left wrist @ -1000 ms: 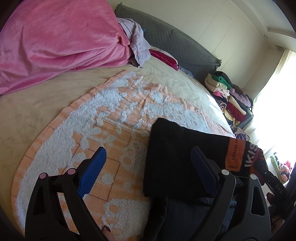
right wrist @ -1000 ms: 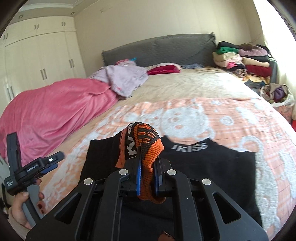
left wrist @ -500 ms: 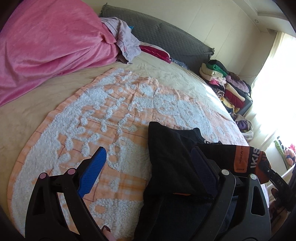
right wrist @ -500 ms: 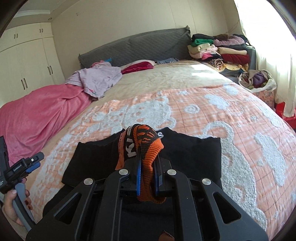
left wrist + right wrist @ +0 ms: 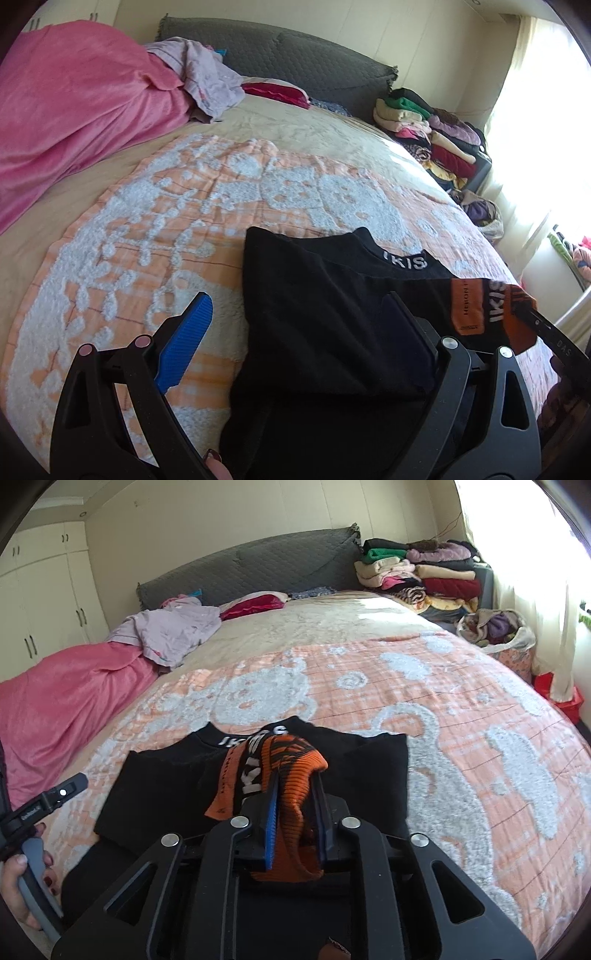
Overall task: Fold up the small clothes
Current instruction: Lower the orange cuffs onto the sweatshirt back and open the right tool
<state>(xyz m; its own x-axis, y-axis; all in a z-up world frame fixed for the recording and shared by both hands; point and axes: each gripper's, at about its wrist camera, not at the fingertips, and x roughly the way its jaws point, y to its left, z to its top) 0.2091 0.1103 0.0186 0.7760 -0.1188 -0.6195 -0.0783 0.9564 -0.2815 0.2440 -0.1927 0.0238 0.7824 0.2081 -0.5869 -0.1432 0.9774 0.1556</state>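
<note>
A small black top (image 5: 317, 302) with a white-lettered collar lies on the orange and white blanket (image 5: 177, 206); it also shows in the right wrist view (image 5: 166, 782). My right gripper (image 5: 295, 805) is shut on its orange striped cuff (image 5: 295, 771) and holds the sleeve across the body. That cuff (image 5: 491, 314) shows at the right of the left wrist view. My left gripper (image 5: 295, 325) is open and empty, its blue pads astride the top's left edge, above the cloth.
A pink blanket (image 5: 62, 701) and a lilac garment (image 5: 173, 627) lie at the bed's left. A grey headboard (image 5: 251, 568) stands at the back. Stacked folded clothes (image 5: 417, 572) and a bag of clothes (image 5: 495, 627) are at the right.
My right gripper has carried the orange cuff further over the black top. The left gripper has stayed open and shifted its view toward the collar.
</note>
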